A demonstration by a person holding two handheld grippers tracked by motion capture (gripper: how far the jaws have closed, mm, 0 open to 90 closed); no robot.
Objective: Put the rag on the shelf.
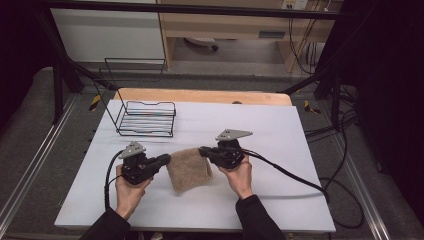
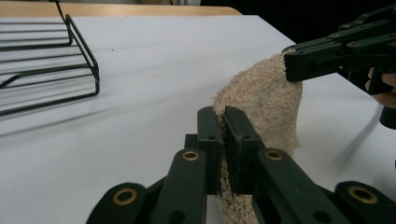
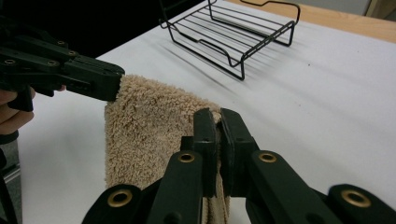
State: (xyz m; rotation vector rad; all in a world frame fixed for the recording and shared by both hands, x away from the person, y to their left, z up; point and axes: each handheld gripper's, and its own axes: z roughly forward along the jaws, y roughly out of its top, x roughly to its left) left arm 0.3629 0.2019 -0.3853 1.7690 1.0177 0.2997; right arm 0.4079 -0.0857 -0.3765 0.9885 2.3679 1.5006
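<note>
The left gripper (image 1: 167, 159) and right gripper (image 1: 202, 151) are each clamped tight on an upper corner of the beige towel (image 1: 188, 171), which hangs between them at table (image 1: 280, 200) centre. The black wire basket (image 1: 147, 119) stands at eleven o'clock from the towel, well apart, with nothing in it.

The towel (image 1: 188, 170) is tan terry cloth, thick, with a rough, looped pile. The desk (image 1: 260, 130) has a smooth, matt white top, and a bare strip of pale wood with a soft sheen shows along its far edge. The basket (image 1: 147, 119) is thin black wire, smooth and slightly glossy. Both tongs, left (image 1: 166, 159) and right (image 1: 202, 150), look like matt black plastic with brass-coloured rivets.
</note>
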